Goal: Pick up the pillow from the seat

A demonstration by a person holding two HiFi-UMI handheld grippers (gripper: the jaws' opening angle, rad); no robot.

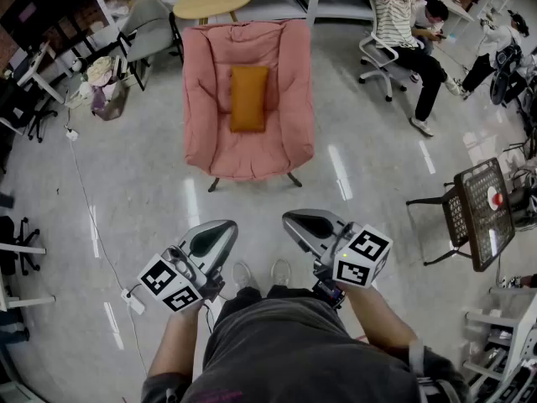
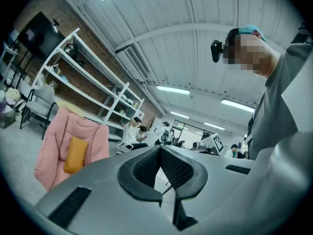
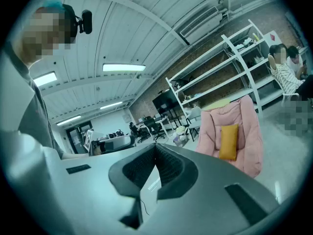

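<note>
Head view: your left tongs (image 1: 225, 227) and right tongs (image 1: 294, 219) sit near your body, the orange pillow (image 1: 249, 98) well ahead of both, upright on the pink seat (image 1: 201, 91). Left gripper view shows jaws closed on nothing; right gripper view, likewise closed and empty. You're likely at the approach: step closer, then spread the tongs before reaching.

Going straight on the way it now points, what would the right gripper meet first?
The way looks free nearby: the right gripper aims past the pink chair and its orange pillow, over the floor. Far beyond stand office chairs, though depth is unclear.
</note>
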